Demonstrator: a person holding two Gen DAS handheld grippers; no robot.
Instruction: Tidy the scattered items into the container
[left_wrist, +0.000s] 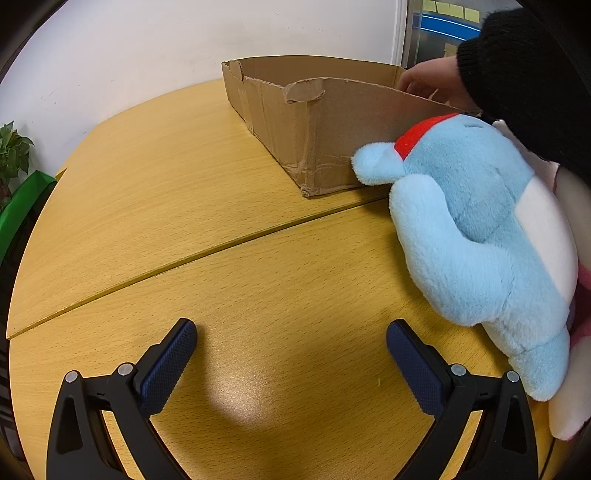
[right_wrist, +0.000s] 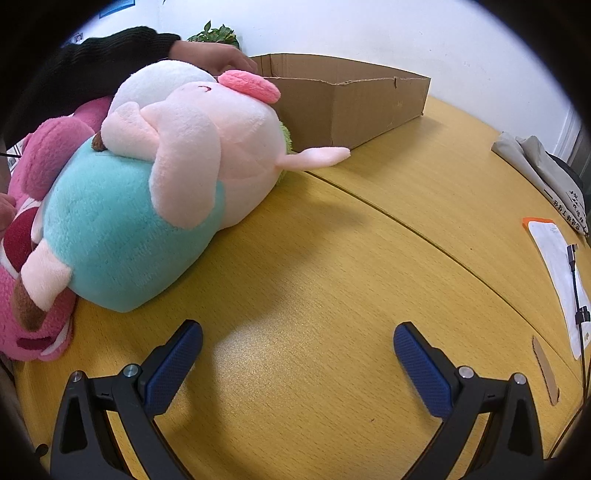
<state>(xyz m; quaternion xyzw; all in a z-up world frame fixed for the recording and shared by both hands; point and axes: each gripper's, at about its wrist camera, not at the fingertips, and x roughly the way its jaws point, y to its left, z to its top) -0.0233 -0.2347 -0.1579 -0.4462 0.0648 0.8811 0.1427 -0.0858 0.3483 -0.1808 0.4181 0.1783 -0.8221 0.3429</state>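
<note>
An open cardboard box (left_wrist: 325, 122) stands at the far side of the wooden table (left_wrist: 221, 258); it also shows in the right wrist view (right_wrist: 369, 103). A light blue plush with a red band (left_wrist: 480, 229) lies right of my open, empty left gripper (left_wrist: 291, 354). In the right wrist view a pile of plush toys lies at the left: a pale pink and teal one (right_wrist: 166, 177) and a bright pink one (right_wrist: 33, 258). My right gripper (right_wrist: 297, 354) is open and empty above bare table, right of the pile.
A bare hand in a black sleeve (left_wrist: 443, 81) reaches at the box's right end, also in the right wrist view (right_wrist: 214, 55). Papers and a cable (right_wrist: 561, 273) and a grey bag (right_wrist: 535, 166) lie at the table's right. A plant (left_wrist: 13, 151) stands far left.
</note>
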